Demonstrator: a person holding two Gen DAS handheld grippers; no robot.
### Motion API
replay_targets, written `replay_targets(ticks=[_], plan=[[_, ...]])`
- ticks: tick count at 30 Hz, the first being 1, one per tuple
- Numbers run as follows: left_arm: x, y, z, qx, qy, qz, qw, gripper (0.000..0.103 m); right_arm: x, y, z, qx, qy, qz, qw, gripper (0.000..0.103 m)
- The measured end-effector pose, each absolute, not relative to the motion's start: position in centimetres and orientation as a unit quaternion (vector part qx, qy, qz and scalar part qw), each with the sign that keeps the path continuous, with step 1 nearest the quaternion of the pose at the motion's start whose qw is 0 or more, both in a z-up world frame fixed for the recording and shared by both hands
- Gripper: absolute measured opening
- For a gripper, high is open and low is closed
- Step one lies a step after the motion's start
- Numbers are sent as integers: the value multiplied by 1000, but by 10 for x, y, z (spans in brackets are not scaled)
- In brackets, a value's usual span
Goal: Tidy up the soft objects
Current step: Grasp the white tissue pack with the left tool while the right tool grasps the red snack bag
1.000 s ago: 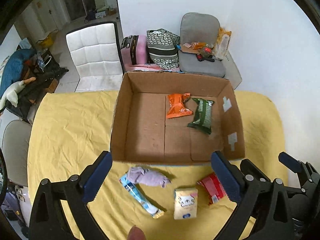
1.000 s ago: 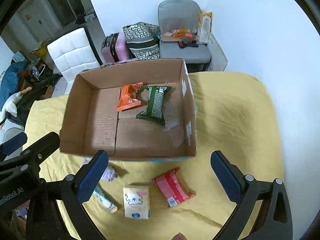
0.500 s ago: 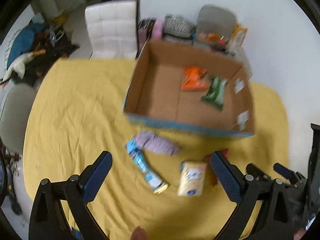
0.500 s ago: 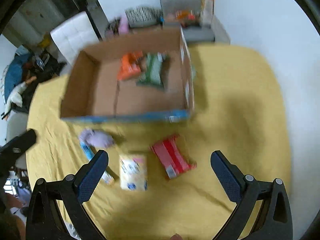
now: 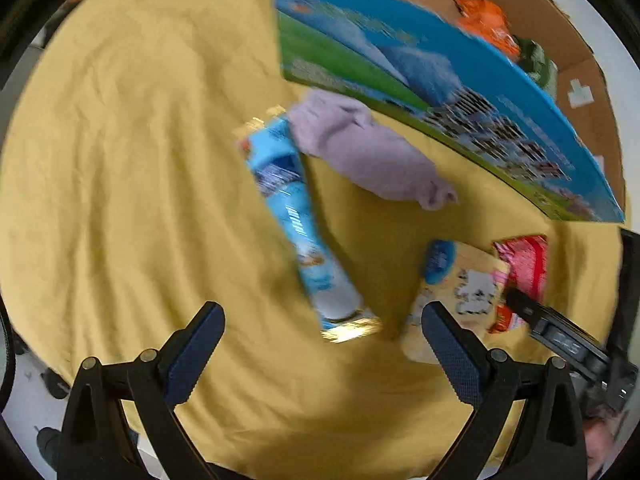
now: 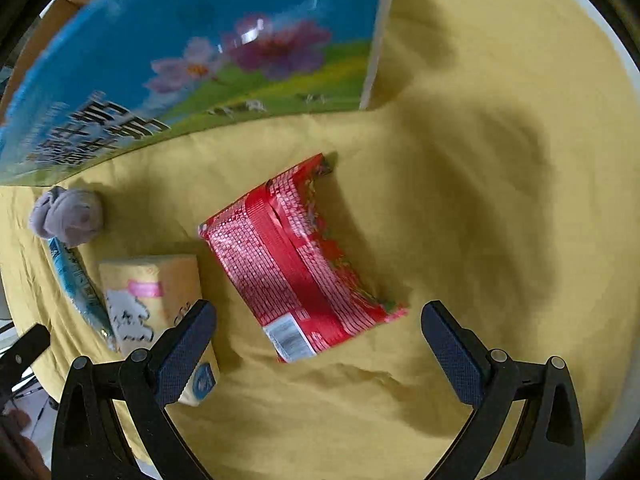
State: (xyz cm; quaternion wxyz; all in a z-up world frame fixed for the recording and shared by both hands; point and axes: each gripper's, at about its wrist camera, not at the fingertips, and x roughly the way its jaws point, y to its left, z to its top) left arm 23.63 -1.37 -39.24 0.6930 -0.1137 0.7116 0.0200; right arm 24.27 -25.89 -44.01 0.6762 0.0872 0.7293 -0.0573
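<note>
My left gripper (image 5: 320, 344) is open and empty, low over a long blue snack packet (image 5: 298, 226) on the yellow cloth. A lilac rolled cloth (image 5: 368, 152) lies beside it, a yellow tissue pack (image 5: 460, 292) and a red packet (image 5: 524, 268) to the right. My right gripper (image 6: 318, 340) is open and empty, just above the red packet (image 6: 296, 256). The tissue pack (image 6: 152, 296) sits by its left finger. The lilac cloth (image 6: 68, 216) and the blue packet (image 6: 78, 284) lie at the far left.
The cardboard box with a blue printed side (image 5: 440, 92) stands just behind the items and holds an orange packet (image 5: 488, 28) and a green one (image 5: 540, 66). The box side (image 6: 192, 64) fills the top of the right wrist view. Yellow cloth (image 6: 500, 160) spreads to the right.
Both grippers have dropped down and forward from high above the table to close over the items in front of the box. Both stay open.
</note>
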Motion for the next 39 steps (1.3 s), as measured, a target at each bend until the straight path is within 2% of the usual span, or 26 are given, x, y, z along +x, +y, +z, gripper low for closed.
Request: replay_targets(ticks=[3, 5, 6, 8, 10, 14, 16, 21, 24, 26, 28, 31, 33, 39], plan=[[236, -33, -396, -112, 713, 4, 692, 101, 242, -256, -453, 84, 734, -55, 672, 102], [239, -48, -397, -98, 713, -3, 695, 101, 240, -253, -458, 64, 734, -59, 674, 92], [240, -57, -398, -88, 713, -9, 696, 101, 240, -252, -458, 53, 733, -62, 675, 76], [242, -71, -399, -71, 715, -16, 695, 101, 235, -255, -457, 42, 734, -70, 674, 74], [242, -86, -404, -55, 719, -27, 692, 101, 224, -266, -456, 59, 744, -86, 660, 67], [240, -119, -420, -21, 736, -48, 675, 101, 202, -281, -456, 105, 763, -85, 633, 68], [239, -131, -429, -8, 744, -53, 666, 101, 198, -289, -456, 151, 761, -72, 627, 73], [241, -156, -447, 20, 748, -47, 662, 101, 200, -293, -451, 110, 752, -73, 645, 76], [244, -161, -457, 23, 749, -43, 661, 93, 203, -291, -456, 94, 756, -69, 644, 77], [240, -162, -461, 21, 753, -46, 656, 72, 201, -295, -458, 106, 768, -71, 628, 77], [231, -163, -461, 30, 754, -45, 655, 62, 193, -298, -457, 149, 772, -52, 615, 77], [218, -163, -461, 34, 753, -42, 656, 62, 189, -295, -436, 104, 752, -61, 648, 84], [214, -165, -462, 28, 749, -39, 661, 62, 190, -289, -429, 73, 742, -69, 663, 85], [219, -164, -465, 41, 741, -32, 670, 61, 212, -280, -457, 98, 758, -65, 642, 85]])
